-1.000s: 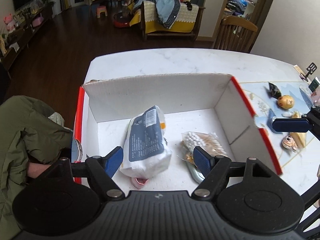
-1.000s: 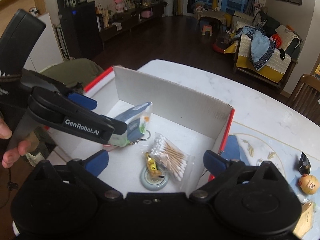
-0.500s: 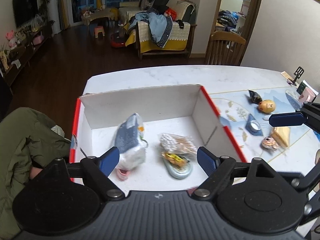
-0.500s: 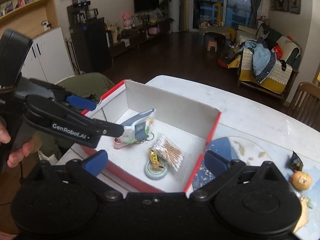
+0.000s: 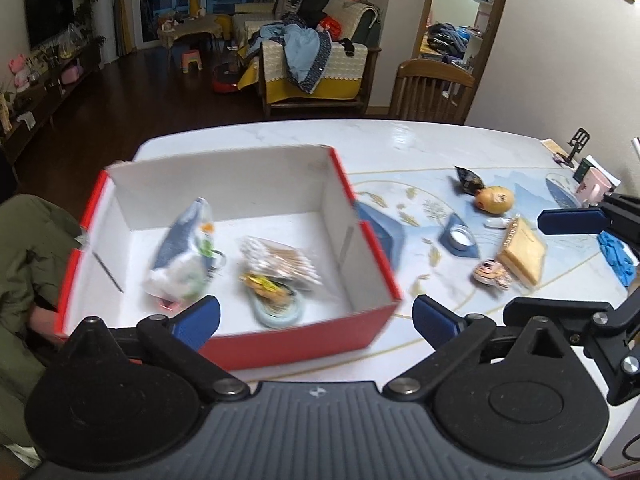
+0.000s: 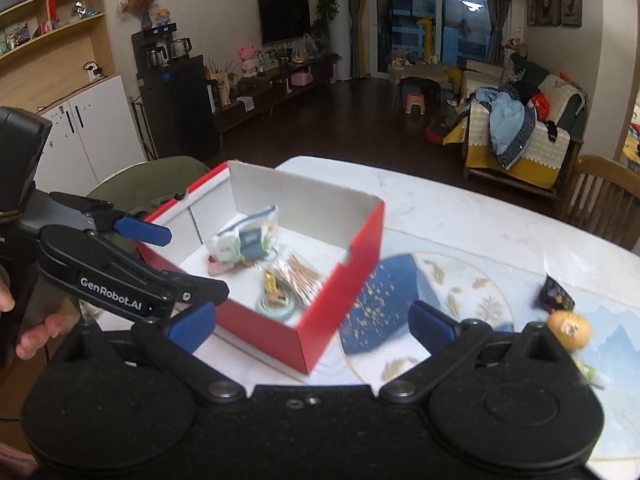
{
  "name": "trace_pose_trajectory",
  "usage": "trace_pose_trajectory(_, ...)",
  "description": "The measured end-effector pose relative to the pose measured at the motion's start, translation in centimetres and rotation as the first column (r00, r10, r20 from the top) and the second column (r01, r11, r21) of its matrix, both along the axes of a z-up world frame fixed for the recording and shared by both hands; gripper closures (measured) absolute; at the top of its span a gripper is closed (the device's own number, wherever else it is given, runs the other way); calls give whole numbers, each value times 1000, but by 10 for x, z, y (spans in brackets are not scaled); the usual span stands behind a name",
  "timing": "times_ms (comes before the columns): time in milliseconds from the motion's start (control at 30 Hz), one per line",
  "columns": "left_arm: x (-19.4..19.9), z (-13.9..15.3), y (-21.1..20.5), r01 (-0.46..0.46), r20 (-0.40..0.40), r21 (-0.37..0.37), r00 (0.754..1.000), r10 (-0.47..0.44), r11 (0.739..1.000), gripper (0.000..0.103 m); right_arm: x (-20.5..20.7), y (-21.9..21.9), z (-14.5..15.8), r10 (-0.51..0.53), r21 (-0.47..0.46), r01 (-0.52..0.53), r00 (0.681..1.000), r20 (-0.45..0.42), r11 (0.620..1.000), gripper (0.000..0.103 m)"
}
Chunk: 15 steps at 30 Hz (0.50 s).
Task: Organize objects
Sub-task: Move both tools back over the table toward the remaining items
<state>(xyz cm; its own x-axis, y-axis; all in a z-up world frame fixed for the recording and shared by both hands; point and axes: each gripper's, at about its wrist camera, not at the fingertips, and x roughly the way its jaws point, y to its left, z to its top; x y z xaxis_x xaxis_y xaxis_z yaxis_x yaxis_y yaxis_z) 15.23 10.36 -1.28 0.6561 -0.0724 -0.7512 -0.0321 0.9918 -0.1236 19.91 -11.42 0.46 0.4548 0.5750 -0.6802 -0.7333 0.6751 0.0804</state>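
A red box with a white inside stands on the marble table; it also shows in the right wrist view. In it lie a blue-white pouch, a bag of cotton swabs and a round pale dish. My left gripper is open and empty, pulled back above the box's near wall. My right gripper is open and empty, right of the box. Loose on the placemat lie an orange toy head, a dark wrapper, a small tin, a tan block and a small figure.
A pink mug and a phone stand sit at the table's far right. A blue item lies at the right edge. A wooden chair stands behind the table. A green coat lies left of the box.
Both grippers have drawn back and up from the box, so it looks smaller and further left. The pouch stays in the box, out of the left gripper's fingers.
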Motion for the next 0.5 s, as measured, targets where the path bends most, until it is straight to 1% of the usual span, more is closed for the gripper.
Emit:
trace_pose_trajectory(100, 0, -4, -15, -1, -5, -34, 1000, 1, 999, 0, 2, -21, -5, -21, 3, 21, 1000, -11, 1000, 0)
trace_pose_trajectory(200, 2, -9, -33, 10, -12, -61, 1000, -11, 998, 0, 4, -43, -13, -41, -14, 41, 999, -8, 999, 0)
trace_pose_trajectory(367, 8, -18, -71, 57, -18, -52, 998, -58, 997, 0, 14, -81, -27, -76, -54, 75, 997, -27, 996, 0)
trace_pose_trajectory(500, 16, -27, -101, 94, -26, -52, 995, -96, 994, 0, 22, -112, -37, -117, -100, 115, 993, -6, 988, 0)
